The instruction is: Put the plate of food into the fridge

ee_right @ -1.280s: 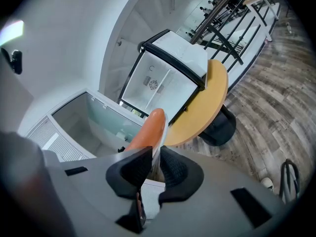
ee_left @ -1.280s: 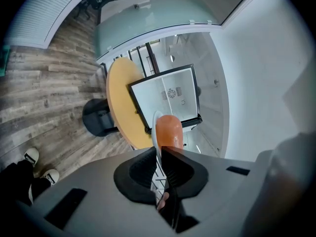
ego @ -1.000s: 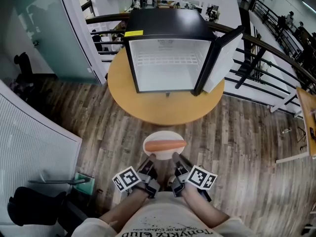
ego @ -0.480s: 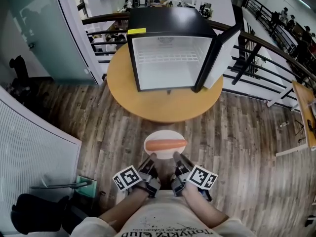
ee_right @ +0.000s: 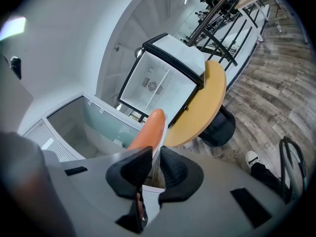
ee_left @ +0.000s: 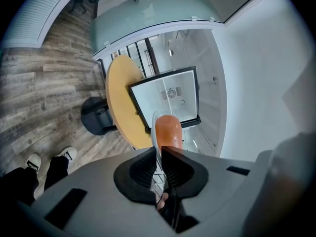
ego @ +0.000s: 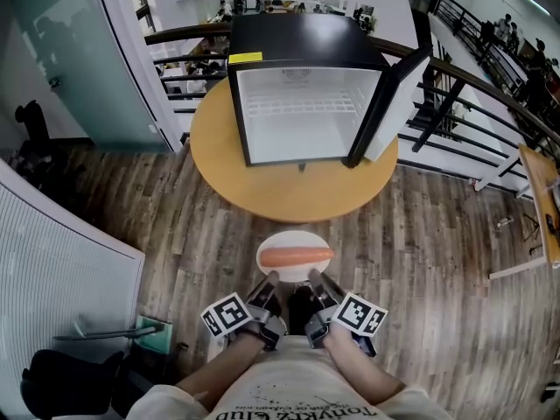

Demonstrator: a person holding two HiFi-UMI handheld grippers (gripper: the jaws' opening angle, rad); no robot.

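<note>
Plate (ego: 293, 240): round, white, was held over the wood-plank floor (ego: 420, 243), on the near side of the worktop (ego: 289, 192).
Food: one smooth orange sausage (ego: 296, 256) lay across the plate.
Left gripper (ego: 268, 281): ribbed black fingers were clamped on the plate's near rim.
Right gripper (ego: 313, 277): fingers were clamped on the same rim.
Fridge (ego: 302, 38): boxy, black with a white inside, stood on the round tan worktop with its door open.

Bright even daylight, sharp, fisheye-warped edges

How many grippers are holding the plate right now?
2. The left gripper is shut on the near rim of the plate at its left side. The right gripper is shut on the same rim at its right. Neither is hidden.
</note>
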